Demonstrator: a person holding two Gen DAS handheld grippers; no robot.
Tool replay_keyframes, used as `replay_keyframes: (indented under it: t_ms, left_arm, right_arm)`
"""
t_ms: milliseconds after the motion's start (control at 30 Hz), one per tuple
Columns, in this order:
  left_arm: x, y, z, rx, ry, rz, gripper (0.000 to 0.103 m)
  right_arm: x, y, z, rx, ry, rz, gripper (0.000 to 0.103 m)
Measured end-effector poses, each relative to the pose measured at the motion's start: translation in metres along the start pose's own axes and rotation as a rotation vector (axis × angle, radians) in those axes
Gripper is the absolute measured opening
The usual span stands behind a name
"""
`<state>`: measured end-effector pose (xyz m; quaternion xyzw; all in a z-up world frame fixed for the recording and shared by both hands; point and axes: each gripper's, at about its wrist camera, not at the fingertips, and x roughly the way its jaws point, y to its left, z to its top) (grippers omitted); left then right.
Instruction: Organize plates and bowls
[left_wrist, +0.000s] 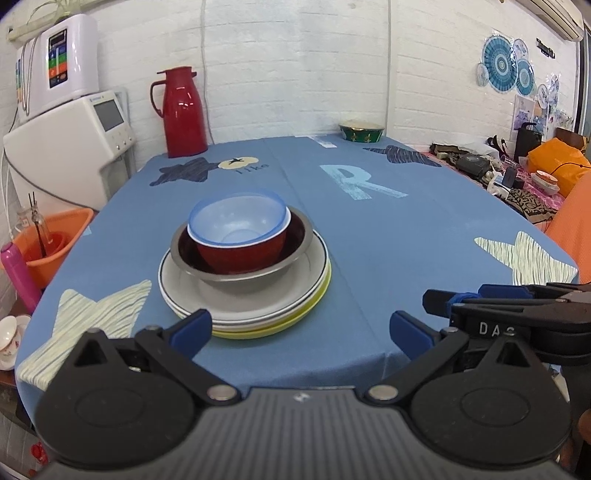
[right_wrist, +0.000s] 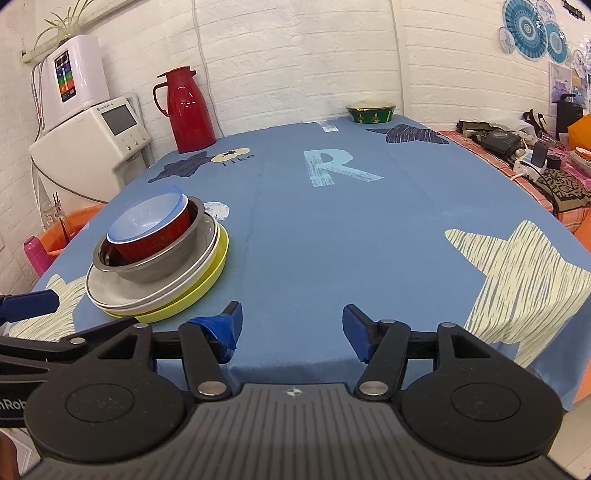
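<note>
While both of my claws hang just off the near edge of the desk (left_wrist: 369, 229), neither holds anything: the left claw (left_wrist: 301, 328) stands wide, its blue pads spread to either side of the stack's near rim, and the right claw (right_wrist: 291, 325) is spread too, over bare blue cloth to the stack's right.

The dishes already sit nested by the near left corner: a blue plastic bowl (left_wrist: 236, 221) inside a red bowl (left_wrist: 240, 254), that inside a steel bowl (left_wrist: 240, 273), all on a grey plate (left_wrist: 243, 302) above a white plate and a yellow-green plate (left_wrist: 295, 317). This tidy pile would fit a finished job, or a pile waiting to be sorted apart; I cannot tell which.

The risks I see: the blue bowl sits tilted and off-centre in the red one, so a nudge from a pad could tip it out. The stack is close to the left edge, and a push on the bottom plate could slide the whole pile on the cloth.

The right wrist view shows the stack's lean and its yellow-green bottom plate (right_wrist: 207, 266) jutting out rightward. Only the left wrist view looks into the blue bowl and shows it empty.
</note>
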<state>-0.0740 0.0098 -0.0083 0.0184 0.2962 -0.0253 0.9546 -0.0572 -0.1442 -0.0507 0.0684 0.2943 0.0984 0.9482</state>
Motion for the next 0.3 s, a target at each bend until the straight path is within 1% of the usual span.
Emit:
replay_keyframes:
  t_ms: [133,300]
  left_arm:
    - [-0.0002,-0.0008,0.0003,0.002,-0.001,0.01,0.102]
    - [-0.0075,-0.0017,-0.0004,0.014,-0.052,0.002,0.101]
  right_arm:
    - [0.0002,-0.0007,-0.0005,0.002,0.002,0.006,0.047]
    - [-0.0009,0.0002,-0.0004,-0.001,-0.004,0.01,0.047]
